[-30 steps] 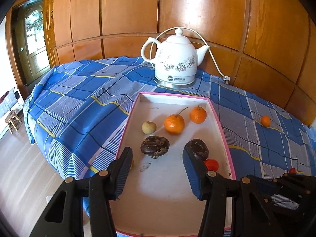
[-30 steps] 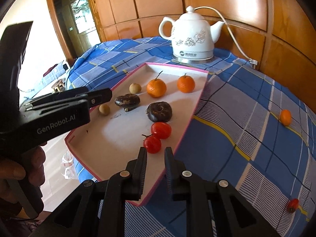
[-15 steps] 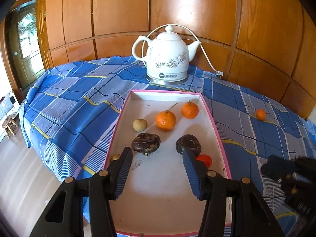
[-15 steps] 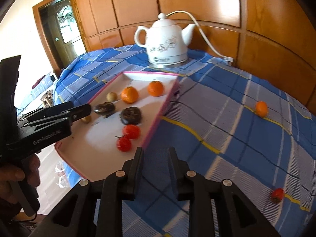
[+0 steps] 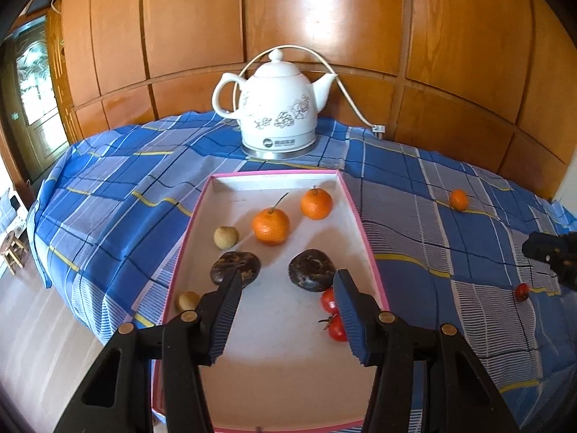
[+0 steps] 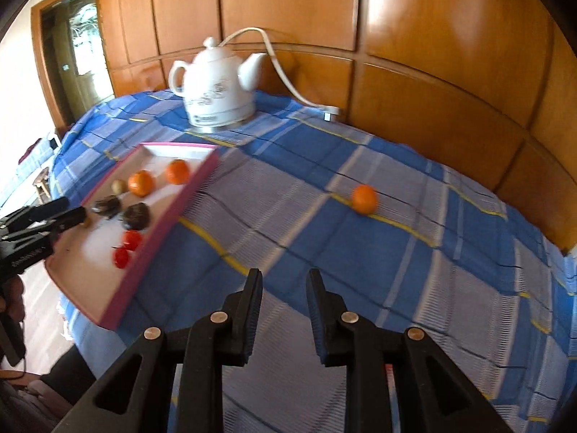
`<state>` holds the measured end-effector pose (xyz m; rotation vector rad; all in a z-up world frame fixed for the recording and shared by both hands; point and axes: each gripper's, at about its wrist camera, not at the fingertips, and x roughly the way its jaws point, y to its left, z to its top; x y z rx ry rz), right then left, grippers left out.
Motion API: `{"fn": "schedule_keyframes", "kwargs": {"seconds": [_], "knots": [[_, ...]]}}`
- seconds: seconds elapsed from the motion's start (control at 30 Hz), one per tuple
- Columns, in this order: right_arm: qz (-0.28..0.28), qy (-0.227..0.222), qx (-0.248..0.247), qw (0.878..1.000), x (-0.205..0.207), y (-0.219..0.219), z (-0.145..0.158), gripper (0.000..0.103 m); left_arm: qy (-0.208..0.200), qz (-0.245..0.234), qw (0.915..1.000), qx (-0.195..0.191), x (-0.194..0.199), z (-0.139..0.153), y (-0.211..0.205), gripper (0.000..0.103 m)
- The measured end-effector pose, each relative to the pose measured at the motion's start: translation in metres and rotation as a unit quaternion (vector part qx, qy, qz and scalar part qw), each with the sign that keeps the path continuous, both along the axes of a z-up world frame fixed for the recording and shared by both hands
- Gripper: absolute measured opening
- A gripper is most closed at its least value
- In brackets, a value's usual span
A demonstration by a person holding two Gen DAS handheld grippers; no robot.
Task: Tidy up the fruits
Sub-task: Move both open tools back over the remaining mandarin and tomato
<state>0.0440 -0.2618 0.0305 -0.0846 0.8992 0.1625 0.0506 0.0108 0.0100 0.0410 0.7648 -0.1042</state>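
Note:
A white tray with a pink rim [image 5: 364,223] lies on the blue checked cloth. It holds two oranges [image 5: 271,226], two dark brown fruits [image 5: 312,270], two small tan fruits [image 5: 226,237] and two red tomatoes [image 5: 330,301]. My left gripper [image 5: 286,281] hangs open over the tray's near half, nothing between its fingers. One loose orange [image 6: 364,199] and a small red tomato [image 5: 522,291] lie on the cloth right of the tray. My right gripper [image 6: 285,278] hovers over bare cloth beside the tray, jaws a little apart and empty, well short of the loose orange.
A white ceramic kettle [image 5: 277,115] with its cord stands behind the tray, against the wooden wall panels. The cloth drops off the table edge at the left, above the floor. A hand [image 6: 10,299] holds the left gripper at the left edge of the right wrist view.
My right gripper has swung right, from the tray's near corner to over the open cloth, and its jaws have parted slightly. The left gripper has drifted a little, jaws unchanged.

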Motion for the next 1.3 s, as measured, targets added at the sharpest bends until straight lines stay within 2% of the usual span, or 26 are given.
{"fn": "schedule_keyframes", "kwargs": {"seconds": [0.27, 0.43, 0.7, 0.77, 0.87, 1.0, 1.3], "knots": [[-0.028, 0.005, -0.033, 0.999, 0.012, -0.052, 0.007, 0.025, 0.000, -0.028, 0.9996, 0.010, 0.007, 0.007, -0.023, 0.054], [-0.037, 0.020, -0.037, 0.998, 0.022, -0.086, -0.003, 0.025, -0.003, -0.046, 0.9988, 0.019, 0.012, 0.012, -0.039, 0.054], [-0.090, 0.048, 0.007, 0.995, 0.027, -0.136, -0.034, 0.025, 0.006, -0.075, 0.9967, 0.031, 0.023, 0.013, -0.071, 0.054], [-0.107, 0.055, 0.008, 0.993, 0.029, -0.143, -0.036, 0.025, 0.006, -0.083, 0.9959, 0.036, 0.026, 0.013, -0.081, 0.054], [-0.115, 0.052, 0.031, 0.992, 0.029, -0.147, -0.031, 0.025, 0.011, -0.093, 0.9949, 0.037, 0.032, 0.012, -0.094, 0.054], [-0.117, 0.048, 0.036, 0.991, 0.030, -0.146, -0.028, 0.025, 0.021, -0.107, 0.9933, 0.038, 0.041, 0.007, -0.113, 0.054], [-0.141, 0.071, 0.043, 0.987, 0.033, -0.151, -0.032, 0.025, 0.066, -0.133, 0.9888, 0.015, 0.063, -0.009, -0.149, 0.054]]}}
